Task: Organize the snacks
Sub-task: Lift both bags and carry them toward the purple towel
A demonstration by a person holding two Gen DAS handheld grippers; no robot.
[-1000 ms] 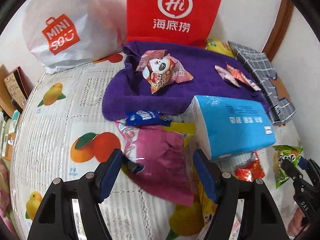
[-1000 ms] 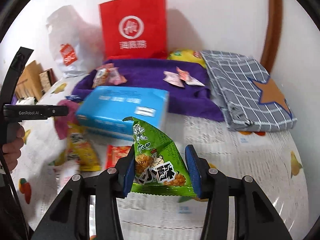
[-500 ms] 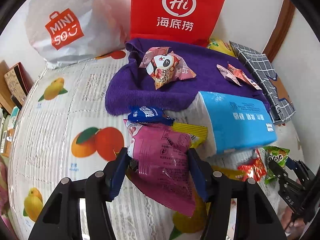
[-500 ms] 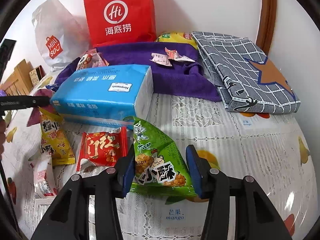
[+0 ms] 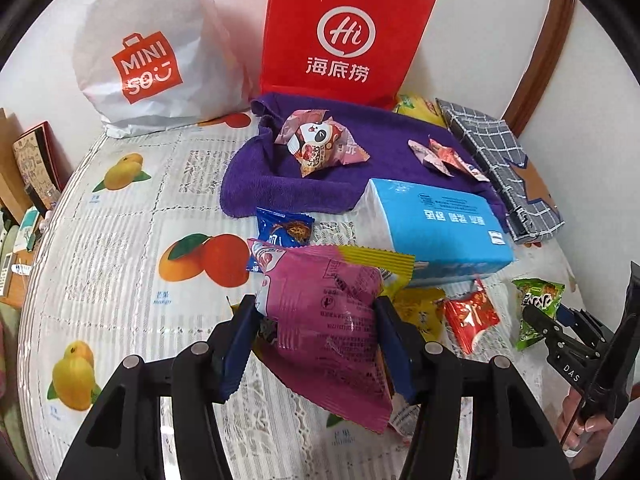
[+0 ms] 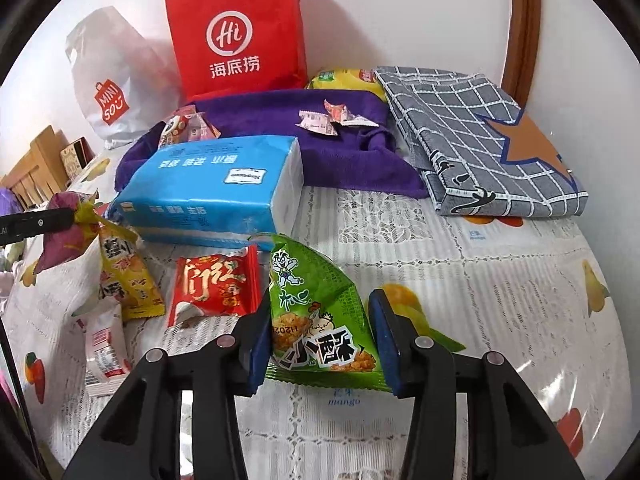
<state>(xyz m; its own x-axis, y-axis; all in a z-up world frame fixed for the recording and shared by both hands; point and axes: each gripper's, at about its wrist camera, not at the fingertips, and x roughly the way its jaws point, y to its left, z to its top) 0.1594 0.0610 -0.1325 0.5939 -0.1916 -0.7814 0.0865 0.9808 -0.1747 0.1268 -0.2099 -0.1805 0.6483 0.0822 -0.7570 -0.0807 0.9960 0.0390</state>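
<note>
My left gripper (image 5: 316,320) is shut on a pink snack packet (image 5: 320,280), which hangs tilted just above the tablecloth, with a yellow wrapper edge (image 5: 376,260) behind it. My right gripper (image 6: 320,320) holds a green snack packet (image 6: 312,292) between its blue pads, and its jaws are closing on it. The packet's lower edge is near the cloth. In the left wrist view the right gripper (image 5: 560,320) and green packet (image 5: 536,300) show at the right edge. A purple towel (image 5: 280,184) at the back carries a panda packet (image 5: 320,144) and small sachets (image 5: 440,156).
A blue tissue pack (image 6: 208,184) lies mid-table, with a red packet (image 6: 216,284), a yellow packet (image 6: 128,280) and a white sachet (image 6: 104,348) in front. A blue packet (image 5: 284,232) lies beside the towel. Red bag (image 5: 344,40), white bag (image 5: 148,60) and grey checked cloth (image 6: 480,140) line the back.
The left jaws closed onto the pink packet and lifted it off the cloth, moving slightly toward the towel. The right gripper kept the green packet between its pads.
</note>
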